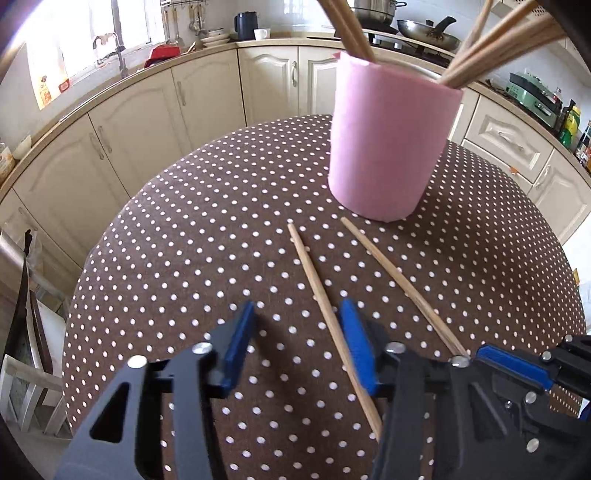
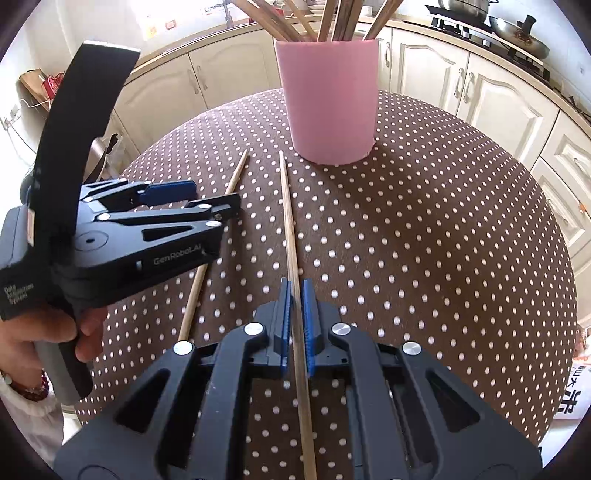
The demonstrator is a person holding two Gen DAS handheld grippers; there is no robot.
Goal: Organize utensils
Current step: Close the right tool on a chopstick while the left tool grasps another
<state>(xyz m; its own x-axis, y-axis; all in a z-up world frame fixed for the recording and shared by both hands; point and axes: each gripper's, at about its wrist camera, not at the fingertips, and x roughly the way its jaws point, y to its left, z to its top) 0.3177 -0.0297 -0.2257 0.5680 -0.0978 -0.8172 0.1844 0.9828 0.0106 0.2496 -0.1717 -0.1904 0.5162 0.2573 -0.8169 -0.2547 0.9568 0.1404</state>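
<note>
Nearest me, my right gripper (image 2: pixel 294 295) has its jaws closed tight on a chopstick (image 2: pixel 291 236); the stick runs between the blue pads and out past the bottom edge of the right wrist view, so its near end is cut off. My left gripper (image 1: pixel 297 314) has its jaws partly open, astride a second chopstick (image 1: pixel 321 291) that lies flat on the dotted tabletop (image 1: pixel 184 229). That stick sits close against the right-hand pad, though I cannot tell whether the pad actually touches it. Its near end is hidden behind the gripper's black body. A hand (image 2: pixel 85 332) grips the left tool's handle at the edge of the right wrist view. Farther off, the pink holder (image 2: pixel 328 96) stands upright on the tabletop, just beyond both tips, with more chopsticks (image 2: pixel 343 18) in it, their tops cut off. Behind, cream cabinets (image 1: pixel 147 110) curve round.
</note>
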